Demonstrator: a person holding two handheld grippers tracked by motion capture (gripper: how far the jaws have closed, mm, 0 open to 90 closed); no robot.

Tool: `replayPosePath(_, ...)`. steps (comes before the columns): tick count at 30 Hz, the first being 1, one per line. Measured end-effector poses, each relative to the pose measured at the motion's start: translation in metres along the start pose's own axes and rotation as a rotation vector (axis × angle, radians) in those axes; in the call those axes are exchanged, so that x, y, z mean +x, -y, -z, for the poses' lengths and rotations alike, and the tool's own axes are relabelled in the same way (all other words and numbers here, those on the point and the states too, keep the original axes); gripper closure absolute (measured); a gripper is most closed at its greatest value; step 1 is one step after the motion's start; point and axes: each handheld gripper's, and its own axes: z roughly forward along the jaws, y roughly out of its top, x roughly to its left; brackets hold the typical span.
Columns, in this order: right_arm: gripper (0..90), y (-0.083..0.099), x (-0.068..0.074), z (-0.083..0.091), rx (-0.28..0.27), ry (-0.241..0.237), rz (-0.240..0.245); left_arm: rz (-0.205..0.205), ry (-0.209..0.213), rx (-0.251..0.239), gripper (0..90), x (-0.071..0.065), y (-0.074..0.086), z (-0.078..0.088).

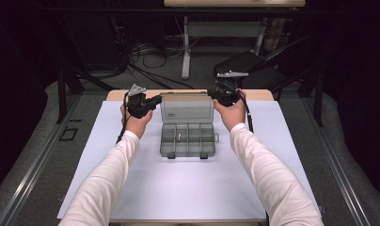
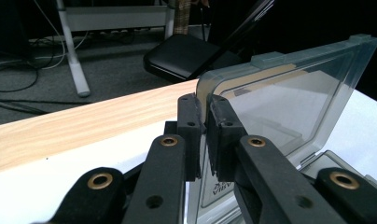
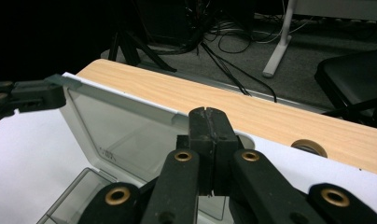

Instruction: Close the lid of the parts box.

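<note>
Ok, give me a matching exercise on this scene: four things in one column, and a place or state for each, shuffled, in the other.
Things:
1. lid
2. left gripper
3. right gripper
4. compartment tray

Places or states:
A. lies flat on the white mat, open to the top
B. stands raised at the back of the box
C. shut on the lid's left edge in the high view
D. shut at the lid's right end in the high view

Pairs: 1-B, 2-C, 3-D, 4-A
</note>
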Motion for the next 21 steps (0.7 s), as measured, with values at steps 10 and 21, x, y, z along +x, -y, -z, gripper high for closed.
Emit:
replayPosePath(10, 90.0, -0.008, -0.001, -0.006, 0.013, 0.033, -0.005, -0.024, -0.011, 0.006, 84.5, -0.007, 0.003, 0.008)
replayPosePath(21, 90.0, -0.003, -0.006, -0.016, 0.055, 0.023, -0.025, -0.017, -0.002, 0.017, 83.8, -0.009, 0.003, 0.014)
